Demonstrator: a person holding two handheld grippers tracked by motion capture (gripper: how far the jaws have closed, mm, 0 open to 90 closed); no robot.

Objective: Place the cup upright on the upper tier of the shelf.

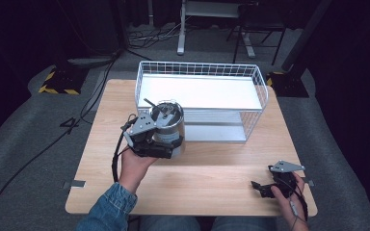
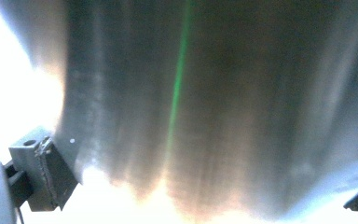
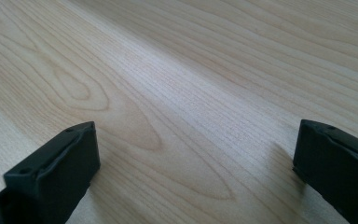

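The left gripper (image 1: pixel 160 139) is clamping the steel canister (image 1: pixel 169 126) at the wire rack's (image 1: pixel 200 98) seven o'clock corner, risking slippage on its smooth wall, while the right gripper (image 1: pixel 265 188) is resting spread.

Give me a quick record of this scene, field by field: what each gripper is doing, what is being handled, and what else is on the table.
left gripper: jaws spread around the metal canister's side
right gripper: open, holds nothing, low over the table's near right corner
handled thing: metal canister, upright, shiny, with a black handle on its lid
canister position: on the table, just in front of the basket's left end
other things: white wire basket at the far side
surface: light wooden table
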